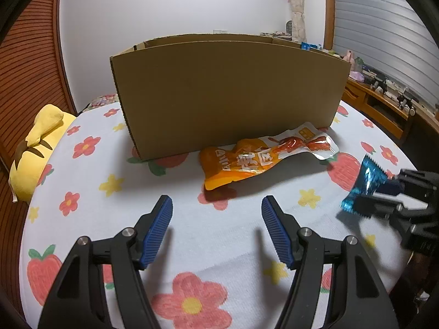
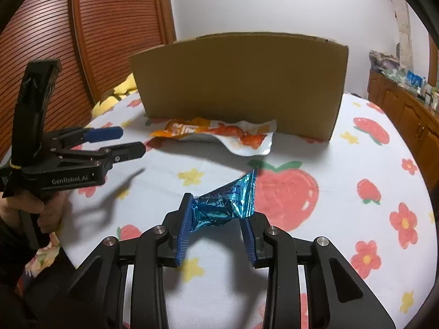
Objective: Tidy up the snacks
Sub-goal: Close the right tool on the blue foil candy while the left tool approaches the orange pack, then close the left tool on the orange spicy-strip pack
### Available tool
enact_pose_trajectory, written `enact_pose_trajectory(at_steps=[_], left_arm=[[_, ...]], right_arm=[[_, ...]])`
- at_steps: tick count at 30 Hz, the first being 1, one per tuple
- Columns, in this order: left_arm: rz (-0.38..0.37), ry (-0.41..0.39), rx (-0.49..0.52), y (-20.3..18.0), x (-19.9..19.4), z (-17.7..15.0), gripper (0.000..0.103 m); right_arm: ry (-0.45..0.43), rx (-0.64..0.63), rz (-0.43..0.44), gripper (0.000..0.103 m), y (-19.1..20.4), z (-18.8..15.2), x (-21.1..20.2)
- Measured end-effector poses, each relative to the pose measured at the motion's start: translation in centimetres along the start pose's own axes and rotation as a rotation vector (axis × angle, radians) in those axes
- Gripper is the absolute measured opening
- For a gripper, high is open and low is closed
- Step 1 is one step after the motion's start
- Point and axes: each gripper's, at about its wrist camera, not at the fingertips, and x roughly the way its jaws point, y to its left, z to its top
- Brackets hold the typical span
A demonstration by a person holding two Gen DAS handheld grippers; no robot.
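A crumpled blue foil snack packet (image 2: 225,205) sits between the blue pads of my right gripper (image 2: 218,224), which is shut on it just above the cloth. In the left wrist view the same packet (image 1: 366,181) and right gripper (image 1: 376,196) show at the far right. An orange and white snack pouch (image 1: 263,156) (image 2: 219,134) lies flat against the front of an open cardboard box (image 1: 227,93) (image 2: 241,82). My left gripper (image 1: 216,213) hovers open and empty in front of the pouch. It also shows from the side, held by a hand, as the left gripper (image 2: 131,140).
A white tablecloth (image 1: 192,235) printed with flowers and strawberries covers the rounded table. A yellow plush toy (image 1: 38,148) lies at its left edge. A cluttered wooden cabinet (image 2: 406,109) stands to the right and a slatted wooden door (image 2: 115,27) behind left.
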Motion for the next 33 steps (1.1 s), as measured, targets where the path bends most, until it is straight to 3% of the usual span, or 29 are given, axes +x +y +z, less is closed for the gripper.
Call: enact_pose_trajectory(at_steps=[11, 16, 33], left_arm=[[-0.001, 0.033, 0.084, -1.9, 0.7, 1.3, 0.067], [0.002, 0.035, 0.156, -3.5, 1.0, 2.8, 0.067], [-0.058, 0.143, 0.361, -7.4, 5.2, 6.5, 0.067]], right_arm=[[-0.04, 0.011, -0.062, 0.032, -2.5, 1.2, -1.5], [-0.016, 0.021, -0.099, 0.032, -3.8, 1.3, -1.4], [-0.014, 0.043, -0.099, 0.032, -5.5, 1.5, -1.3]])
